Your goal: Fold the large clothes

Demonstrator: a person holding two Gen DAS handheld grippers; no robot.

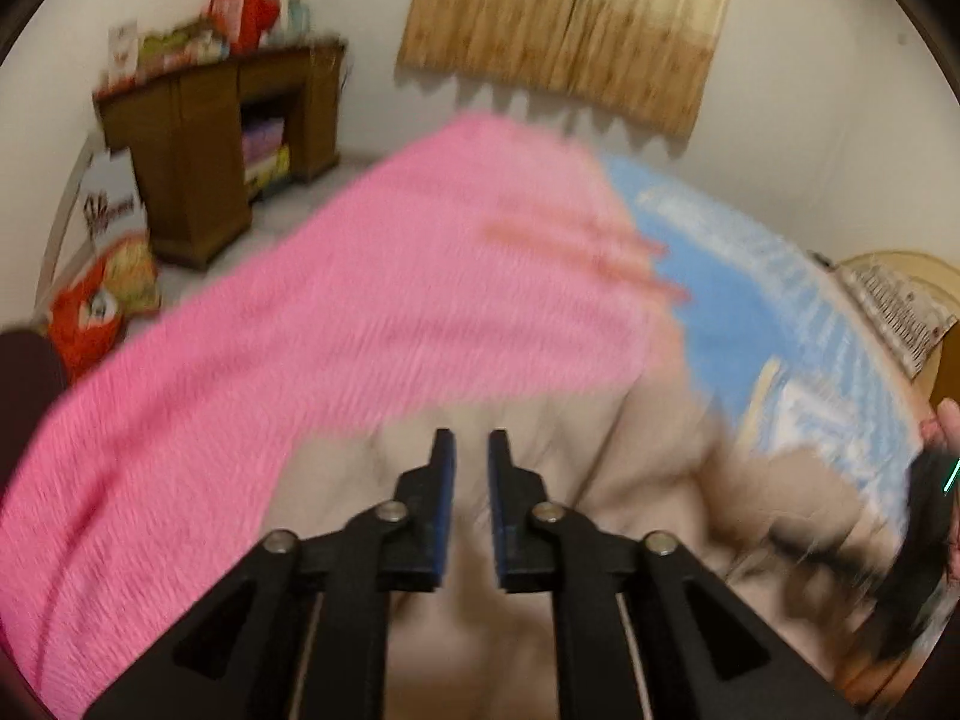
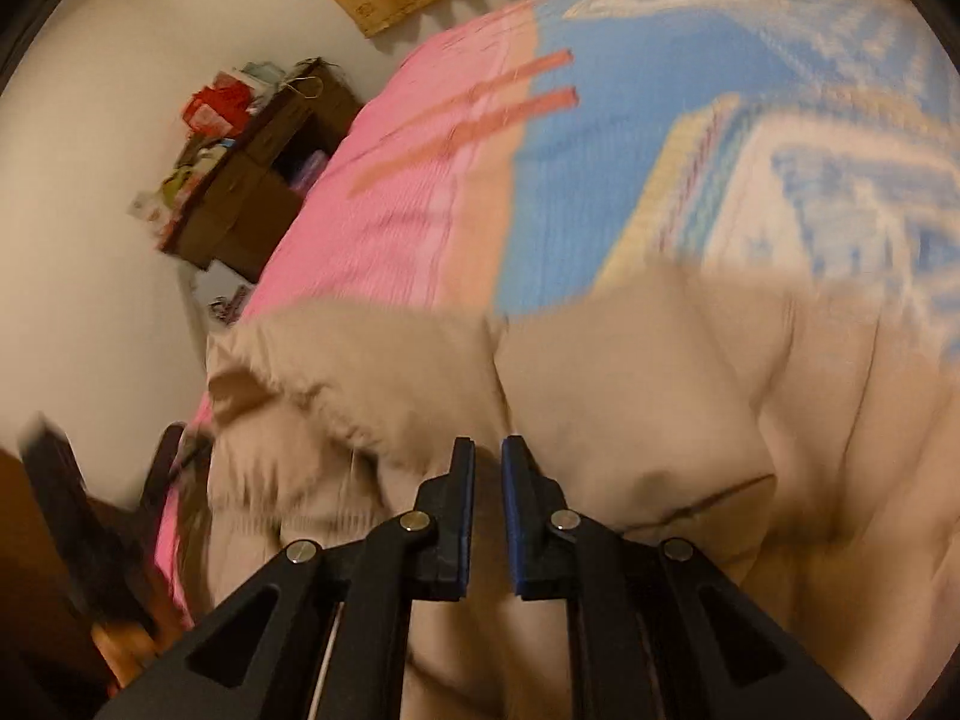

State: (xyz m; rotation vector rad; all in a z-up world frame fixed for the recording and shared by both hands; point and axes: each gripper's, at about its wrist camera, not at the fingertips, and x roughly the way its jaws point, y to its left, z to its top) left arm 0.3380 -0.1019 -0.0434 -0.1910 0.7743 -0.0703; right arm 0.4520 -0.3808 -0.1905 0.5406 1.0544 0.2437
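The beige garment lies bunched on the bed, over a pink blanket and a blue patterned sheet. Both views are blurred.

The left gripper points forward and down over the beige cloth, its jaws a narrow gap apart with nothing between them; the fabric lies beneath the fingertips, and contact cannot be told. The right gripper is angled down toward a puffy fold of the same garment, its jaws likewise slightly apart and holding nothing.

In the left wrist view, the person's hand shows at the far right edge. A wooden cabinet stands against the wall beyond the bed, below a tan curtain.
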